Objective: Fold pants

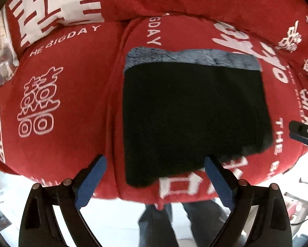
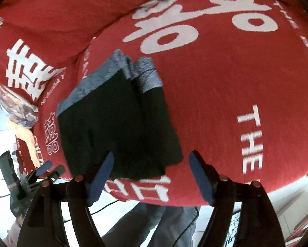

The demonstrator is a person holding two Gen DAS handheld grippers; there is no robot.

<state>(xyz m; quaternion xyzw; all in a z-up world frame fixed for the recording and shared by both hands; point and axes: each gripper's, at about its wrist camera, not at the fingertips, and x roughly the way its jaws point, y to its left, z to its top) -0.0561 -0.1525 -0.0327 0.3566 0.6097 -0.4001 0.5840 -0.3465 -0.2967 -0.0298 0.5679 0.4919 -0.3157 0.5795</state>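
The black pants (image 1: 193, 113) lie folded into a compact rectangle on the red sofa cushion (image 1: 61, 103), with a grey fleecy lining strip (image 1: 191, 58) showing along the far edge. My left gripper (image 1: 155, 165) is open and empty, hovering just in front of the near edge of the pants. In the right wrist view the folded pants (image 2: 116, 127) sit ahead and left, with the grey strip (image 2: 112, 72) at the top. My right gripper (image 2: 152, 160) is open and empty over their near right corner. The right gripper also shows in the left wrist view (image 1: 302, 132).
The sofa is covered in red fabric with white characters and "THE BIGDAY" lettering. A red and white pillow (image 1: 55, 10) lies at the back left. A person's grey-trousered legs (image 1: 174, 222) stand at the sofa's front edge above a white floor.
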